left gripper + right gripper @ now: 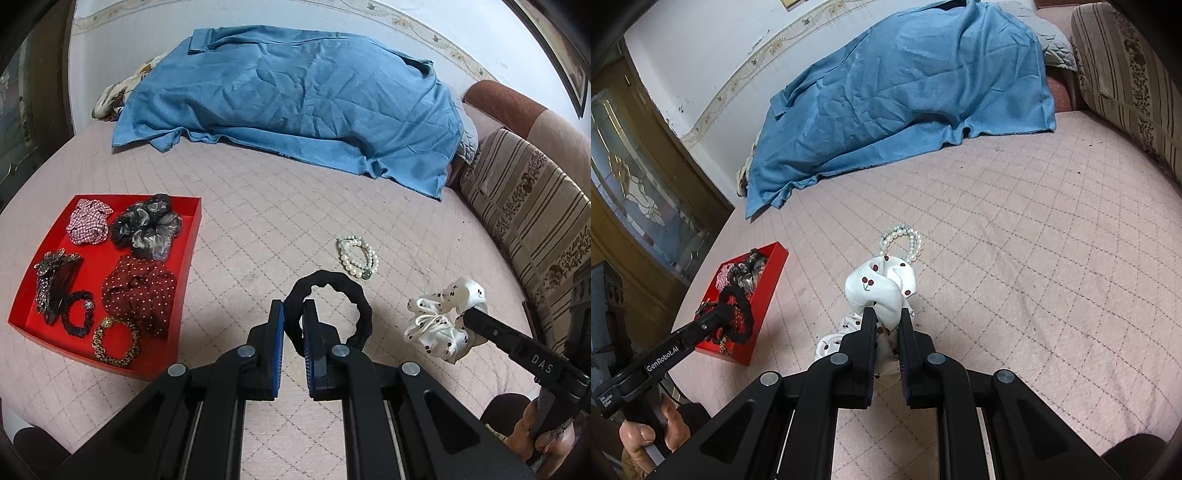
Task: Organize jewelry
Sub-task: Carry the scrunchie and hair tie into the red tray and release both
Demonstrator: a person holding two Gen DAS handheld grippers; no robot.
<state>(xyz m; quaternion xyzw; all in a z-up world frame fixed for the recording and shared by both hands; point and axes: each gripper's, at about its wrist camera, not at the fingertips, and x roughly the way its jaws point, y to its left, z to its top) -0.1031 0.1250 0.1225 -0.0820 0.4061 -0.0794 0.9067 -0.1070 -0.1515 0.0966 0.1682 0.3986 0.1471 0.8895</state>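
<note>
A pink quilted bed [280,206] carries a crumpled blue cloth [295,96] at its far side. A red tray [190,236] sits at the near left, filled with scrunchies and a hair claw. The left tool [293,314] pinches a black hair tie [328,284]. The right tool [887,317] clamps a white cherry-print scrunchie [882,284]. A pearl bracelet [357,256] lies between them, just beyond.

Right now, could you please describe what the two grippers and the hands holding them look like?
Each hand-held gripper, left and right, is matte black plastic with flat fingers, linkage bars and silver round pivot pins. The left's pads are blue. Its side reads "GenRobot.AI" in white; the right's reads "DAS". Bare hands grip the handles; no sleeves or cables show.
</note>
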